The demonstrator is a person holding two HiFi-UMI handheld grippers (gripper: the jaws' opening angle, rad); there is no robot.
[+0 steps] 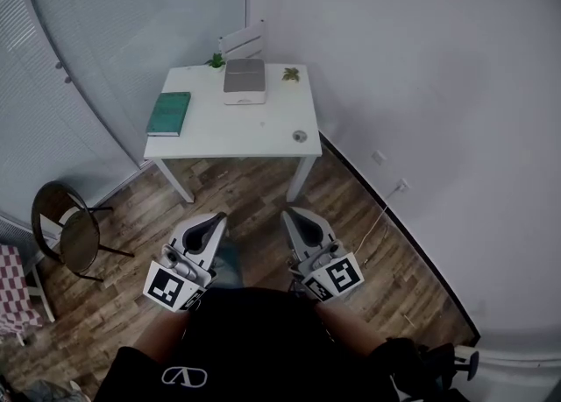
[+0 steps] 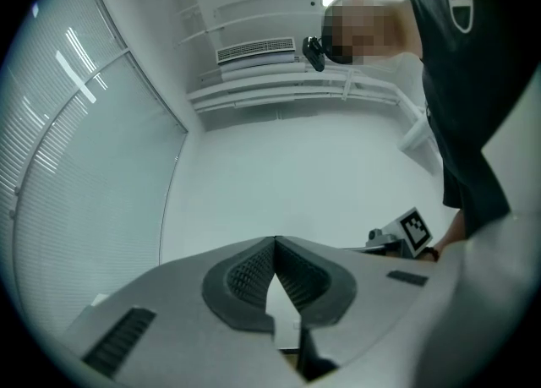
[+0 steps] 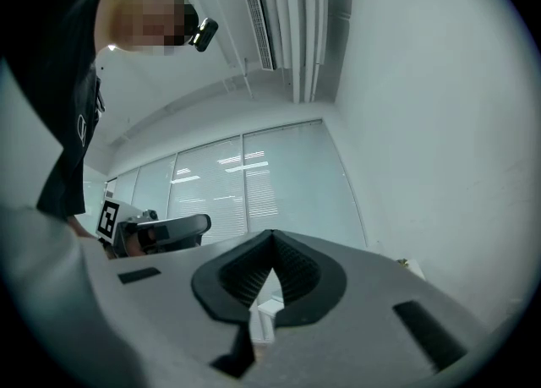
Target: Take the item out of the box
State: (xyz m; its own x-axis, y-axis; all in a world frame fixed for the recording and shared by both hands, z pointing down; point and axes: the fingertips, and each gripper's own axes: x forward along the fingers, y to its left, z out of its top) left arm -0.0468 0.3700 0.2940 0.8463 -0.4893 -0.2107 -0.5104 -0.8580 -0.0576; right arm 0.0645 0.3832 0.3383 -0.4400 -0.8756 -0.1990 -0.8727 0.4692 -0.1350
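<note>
A grey box point(image 1: 244, 79) with a white base stands closed at the back of a white table point(image 1: 230, 133); what is inside it is hidden. My left gripper point(image 1: 215, 218) and right gripper point(image 1: 291, 215) are held side by side close to the person's body, over the wooden floor and well short of the table. Both are shut with nothing between the jaws. In the left gripper view the left gripper point(image 2: 275, 241) tilts up at wall and ceiling, and in the right gripper view the right gripper point(image 3: 271, 232) faces the blinds.
On the table lie a green book point(image 1: 169, 113) at the left, a small round object point(image 1: 300, 136) at the right and two small plants point(image 1: 290, 74) at the back. A round dark stool point(image 1: 70, 234) stands at the left. A cable point(image 1: 383, 208) runs along the right wall.
</note>
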